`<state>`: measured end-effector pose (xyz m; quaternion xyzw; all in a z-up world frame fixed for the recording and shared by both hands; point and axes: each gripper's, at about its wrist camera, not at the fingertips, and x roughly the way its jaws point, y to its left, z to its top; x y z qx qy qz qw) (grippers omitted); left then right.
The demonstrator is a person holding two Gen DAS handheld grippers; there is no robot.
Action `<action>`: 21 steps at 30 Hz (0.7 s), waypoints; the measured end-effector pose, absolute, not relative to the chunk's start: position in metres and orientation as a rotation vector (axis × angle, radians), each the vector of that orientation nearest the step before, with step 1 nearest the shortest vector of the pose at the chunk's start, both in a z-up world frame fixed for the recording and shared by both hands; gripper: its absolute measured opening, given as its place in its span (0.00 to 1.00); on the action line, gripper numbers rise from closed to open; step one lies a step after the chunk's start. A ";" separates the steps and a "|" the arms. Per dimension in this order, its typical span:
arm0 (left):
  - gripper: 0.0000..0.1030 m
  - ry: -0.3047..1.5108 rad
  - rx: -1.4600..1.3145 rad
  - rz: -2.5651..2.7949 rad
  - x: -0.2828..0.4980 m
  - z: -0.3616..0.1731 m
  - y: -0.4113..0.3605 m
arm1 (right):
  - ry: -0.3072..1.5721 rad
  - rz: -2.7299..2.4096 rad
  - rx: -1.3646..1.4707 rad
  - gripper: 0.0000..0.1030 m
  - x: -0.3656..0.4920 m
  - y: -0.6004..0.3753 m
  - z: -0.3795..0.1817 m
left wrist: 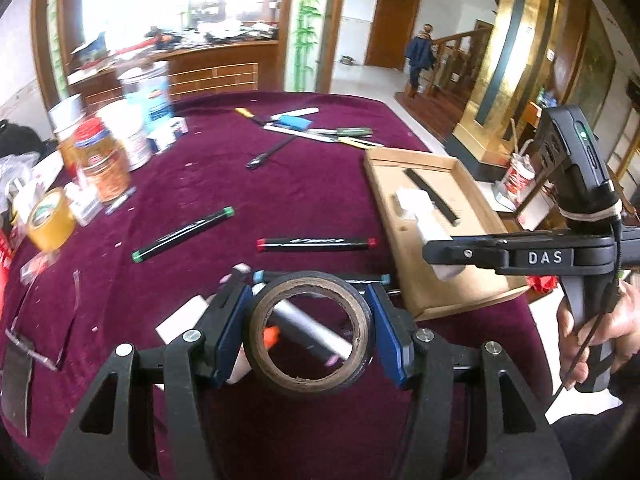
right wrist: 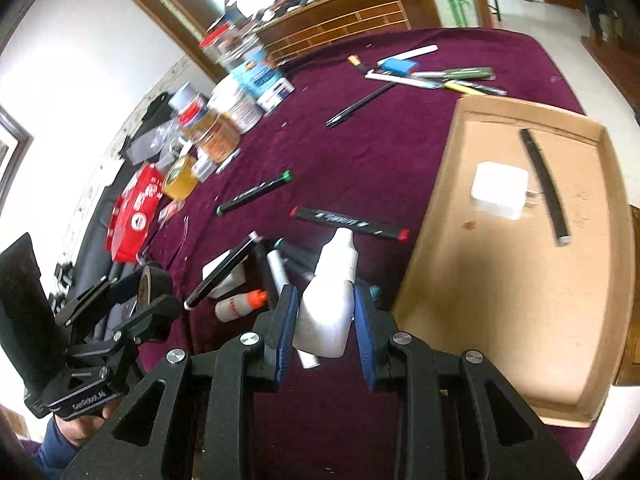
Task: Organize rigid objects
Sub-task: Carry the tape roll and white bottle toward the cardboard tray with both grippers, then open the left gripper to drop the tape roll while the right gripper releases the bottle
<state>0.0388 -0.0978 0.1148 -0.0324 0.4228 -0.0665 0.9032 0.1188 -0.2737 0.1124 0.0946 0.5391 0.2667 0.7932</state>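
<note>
My left gripper (left wrist: 310, 326) grips the black tape roll (left wrist: 310, 328) near the cardboard tray (right wrist: 500, 280). My right gripper (right wrist: 326, 320) clamps the white bottle (right wrist: 328, 312) beside that tray

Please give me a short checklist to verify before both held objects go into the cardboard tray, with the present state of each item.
1. Left hand-held gripper pads press the black tape roll on both sides: ok.
2. Right hand-held gripper is closed on the white bottle: ok.
3. Cardboard tray has bare floor free for both: ok.
4. White block and black strip already lie inside the tray: ok.
5. Bottle cap is tight: cannot tell.
</note>
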 end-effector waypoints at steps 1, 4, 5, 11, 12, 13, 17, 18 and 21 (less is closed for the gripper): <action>0.55 0.874 -0.061 -0.150 0.042 0.116 -0.104 | 1.152 0.565 0.204 0.25 0.121 -0.278 0.114; 0.55 0.889 -0.048 -0.203 0.055 0.118 -0.128 | 1.127 0.519 0.225 0.25 0.128 -0.306 0.117; 0.55 0.900 -0.050 -0.223 0.060 0.118 -0.136 | 1.120 0.503 0.232 0.25 0.130 -0.315 0.117; 0.55 0.981 -0.064 -0.370 0.102 0.107 -0.196 | 1.096 0.401 0.250 0.25 0.154 -0.366 0.115; 0.55 0.992 -0.065 -0.394 0.111 0.103 -0.208 | 1.100 0.390 0.248 0.25 0.158 -0.371 0.113; 0.55 1.005 -0.063 -0.406 0.117 0.098 -0.217 | 1.106 0.380 0.247 0.25 0.163 -0.375 0.109; 0.55 1.068 -0.057 -0.448 0.144 0.070 -0.251 | 1.145 0.379 0.263 0.25 0.175 -0.383 0.094; 0.55 1.089 -0.054 -0.450 0.149 0.061 -0.258 | 1.155 0.382 0.264 0.24 0.177 -0.384 0.090; 0.55 1.133 -0.058 -0.448 0.158 0.042 -0.269 | 1.190 0.398 0.276 0.24 0.183 -0.386 0.078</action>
